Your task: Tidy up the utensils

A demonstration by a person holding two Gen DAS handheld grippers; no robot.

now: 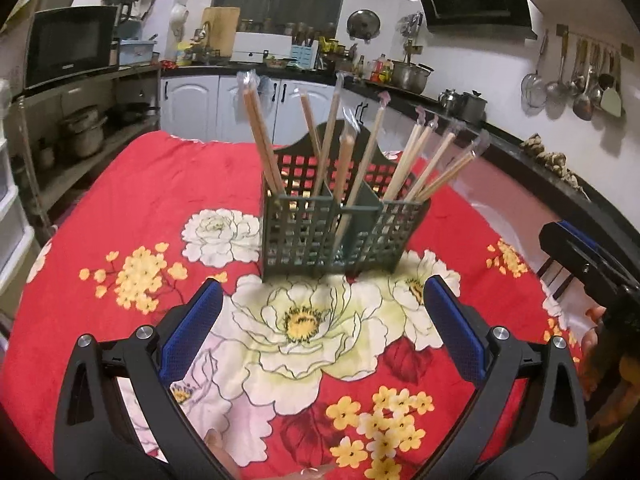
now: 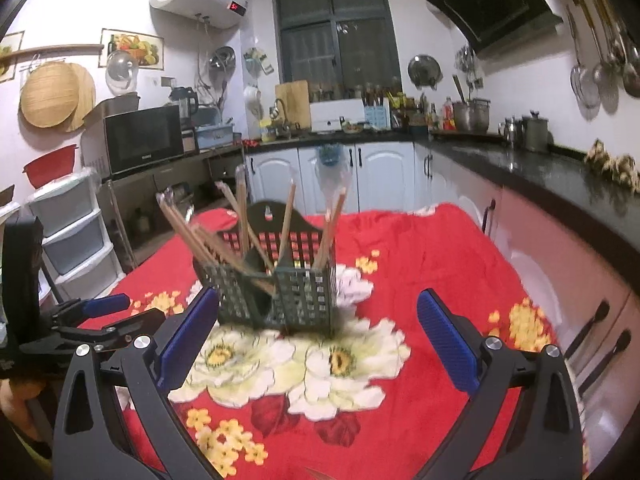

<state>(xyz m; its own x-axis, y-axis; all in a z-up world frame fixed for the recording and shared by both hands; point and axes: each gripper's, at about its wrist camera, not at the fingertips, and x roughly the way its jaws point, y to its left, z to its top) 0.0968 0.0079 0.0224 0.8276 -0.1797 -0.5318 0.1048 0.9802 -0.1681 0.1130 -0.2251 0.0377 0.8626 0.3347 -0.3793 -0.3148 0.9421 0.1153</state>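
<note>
Both my grippers, left (image 1: 320,320) and right (image 2: 316,332), stand wide apart and hold nothing. Dead ahead of each, just beyond the fingertips, the green holder (image 1: 340,236) stands upright on the red cloth (image 1: 132,184); its wrapped chopsticks (image 1: 432,168) fan upward. Neither hand looks clearly nearer.

one green lattice utensil holder (image 1: 340,220) near middle of red floral tablecloth (image 1: 140,184), three compartments across its front. wrapped chopstick pairs (image 1: 260,140) standing in holder: roughly nine; wrappers overlap, exact count unclear. left compartment about two, middle about four, right about three or four. two grippers: left gripper (image 1: 322,312), right gripper (image 2: 318,316), each with two blue pads (image 1: 454,328).
</note>
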